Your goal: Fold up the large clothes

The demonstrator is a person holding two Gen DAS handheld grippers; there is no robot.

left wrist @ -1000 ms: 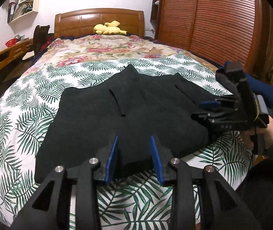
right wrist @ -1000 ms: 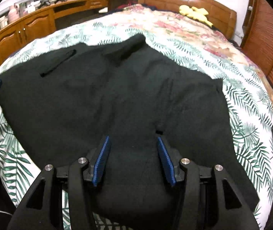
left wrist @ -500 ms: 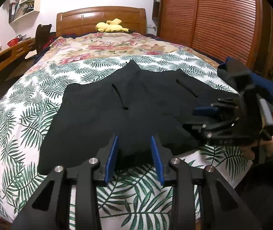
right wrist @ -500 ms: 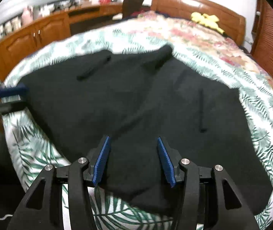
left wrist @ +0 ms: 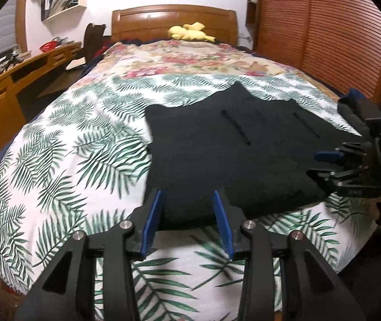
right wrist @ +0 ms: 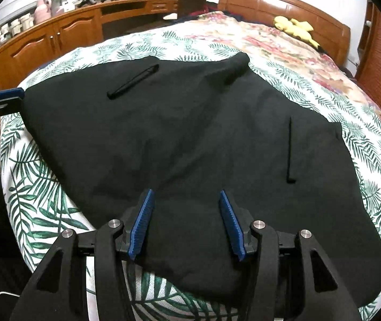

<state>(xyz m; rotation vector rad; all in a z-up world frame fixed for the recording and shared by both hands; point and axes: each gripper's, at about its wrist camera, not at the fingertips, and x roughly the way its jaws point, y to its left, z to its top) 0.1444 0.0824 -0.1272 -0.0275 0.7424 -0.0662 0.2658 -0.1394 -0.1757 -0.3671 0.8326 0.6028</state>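
Across the frame's middle, on the leaf-print bedspread [left wrist: 64, 160]: black garment [right wrist: 190, 139], flat, unfolded; every fold remains. Your left gripper [left wrist: 187, 222] is opening, your right gripper [right wrist: 186, 222] half-spread; neither holds anything.

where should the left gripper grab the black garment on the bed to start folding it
Take the black fabric garment at its near hem corner, coming in low from the foot edge of the bed. It lies flat on the leaf-print bedspread, so only the edges offer a pinch. The left gripper, jaws opening, already straddles that corner.
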